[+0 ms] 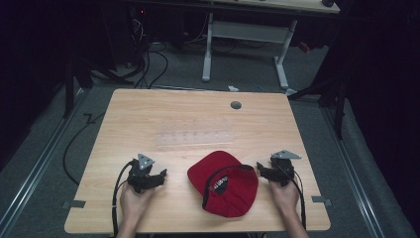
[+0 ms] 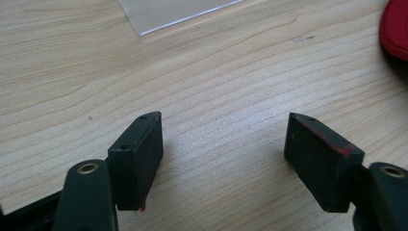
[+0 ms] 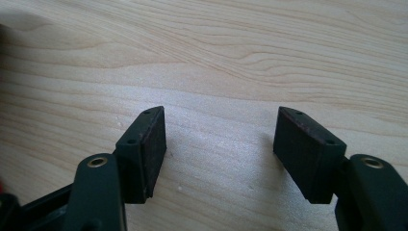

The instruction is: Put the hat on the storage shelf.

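High view is showing a light wooden rectangular table [image 1: 163, 114] standing on a grey floor, with a red fabric baseball cap [image 1: 225, 183] lying on the near half, slightly right of the middle. A black strap with white lettering is running across the cap's open underside, which is facing up. The left gripper [image 1: 161, 176], black with a grey three-cornered plate on top, is resting in a hand to the left of the cap, near it but apart. The right gripper [image 1: 261, 169] is sitting just beside the cap's right edge, its jaws pointing toward the fabric. Both grippers are standing with jaws spread wide and nothing between them; each gripper view is showing bare wood grain in the gap. A small grey round cap [image 1: 236, 105] is sitting in the table's far right part.
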